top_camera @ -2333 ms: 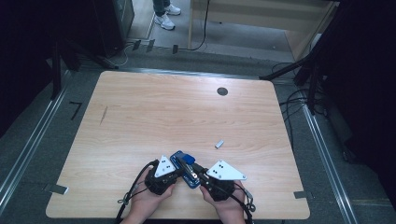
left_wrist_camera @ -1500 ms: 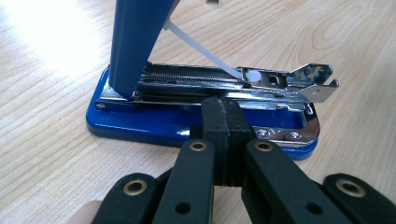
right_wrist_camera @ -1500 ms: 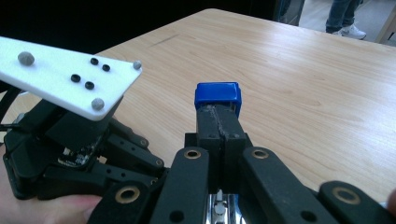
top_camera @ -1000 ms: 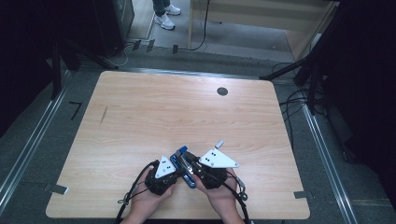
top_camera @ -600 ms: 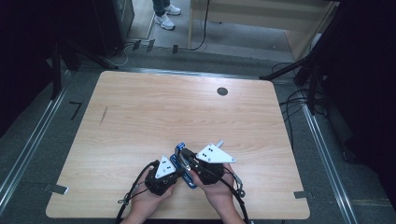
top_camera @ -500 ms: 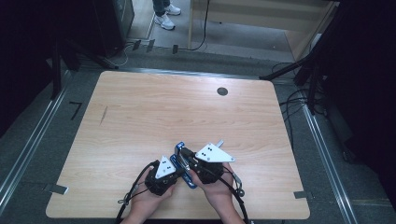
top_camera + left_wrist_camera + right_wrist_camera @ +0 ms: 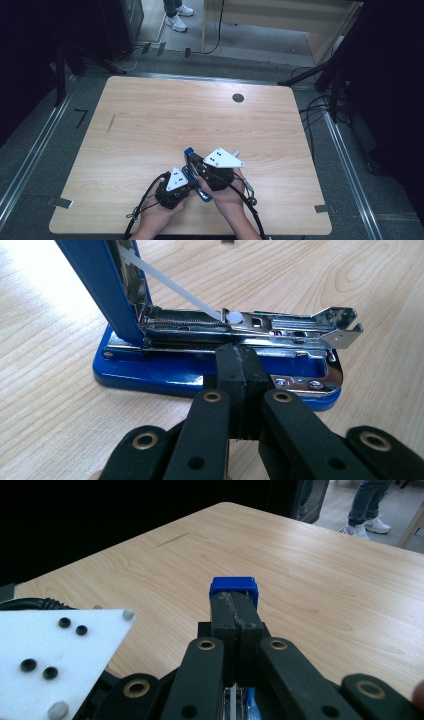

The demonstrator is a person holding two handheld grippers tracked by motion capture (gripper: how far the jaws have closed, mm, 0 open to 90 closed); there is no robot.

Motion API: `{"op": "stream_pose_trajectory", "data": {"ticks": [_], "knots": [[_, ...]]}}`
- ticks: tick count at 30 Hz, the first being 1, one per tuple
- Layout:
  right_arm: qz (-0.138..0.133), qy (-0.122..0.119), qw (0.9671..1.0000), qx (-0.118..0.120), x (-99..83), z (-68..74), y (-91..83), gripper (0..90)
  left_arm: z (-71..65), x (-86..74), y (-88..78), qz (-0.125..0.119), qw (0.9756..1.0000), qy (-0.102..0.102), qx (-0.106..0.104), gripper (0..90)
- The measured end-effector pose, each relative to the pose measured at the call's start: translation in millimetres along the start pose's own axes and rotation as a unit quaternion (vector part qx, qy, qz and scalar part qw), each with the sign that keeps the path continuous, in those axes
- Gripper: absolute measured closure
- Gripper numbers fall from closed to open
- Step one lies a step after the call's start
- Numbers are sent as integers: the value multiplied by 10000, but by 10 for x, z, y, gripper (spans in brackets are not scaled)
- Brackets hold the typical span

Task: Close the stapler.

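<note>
The stapler (image 7: pixel 220 360) lies on the table (image 7: pixel 150 120) near its front edge. Its blue lid (image 7: pixel 100 285) has swung upright since a second ago, baring the magazine (image 7: pixel 250 325). Left gripper (image 7: pixel 235 365), jaws together, presses the base. Right gripper (image 7: pixel 234 611), jaws closed, holds the lid. Judgement: ready for loading.

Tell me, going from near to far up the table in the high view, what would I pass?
Left gripper → blue stapler's raised cover → round black grommet near the table's far edge.
</note>
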State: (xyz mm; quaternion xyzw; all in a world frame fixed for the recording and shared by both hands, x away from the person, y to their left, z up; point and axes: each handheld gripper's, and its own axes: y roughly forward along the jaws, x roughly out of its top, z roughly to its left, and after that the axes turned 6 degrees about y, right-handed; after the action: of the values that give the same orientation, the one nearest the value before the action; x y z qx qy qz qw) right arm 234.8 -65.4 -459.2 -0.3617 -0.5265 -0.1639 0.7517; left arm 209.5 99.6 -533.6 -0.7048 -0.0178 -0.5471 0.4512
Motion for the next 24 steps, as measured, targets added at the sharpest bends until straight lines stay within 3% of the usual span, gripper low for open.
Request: {"op": "stream_pose_trajectory", "data": {"ticks": [17, 21, 24], "knots": [[-67, 74, 9999, 76, 62, -35, 256, 900, 7, 0, -1, 4, 10000, 12, -14, 900], [135, -20, 9999, -28, 33, -40, 351, 900, 7, -1, 1, -2, 10000, 6, -17, 900], [298, 53, 9995, -39, -29, -88, 450, 900, 8, -1, -2, 9, 10000, 18, -24, 900]]}}
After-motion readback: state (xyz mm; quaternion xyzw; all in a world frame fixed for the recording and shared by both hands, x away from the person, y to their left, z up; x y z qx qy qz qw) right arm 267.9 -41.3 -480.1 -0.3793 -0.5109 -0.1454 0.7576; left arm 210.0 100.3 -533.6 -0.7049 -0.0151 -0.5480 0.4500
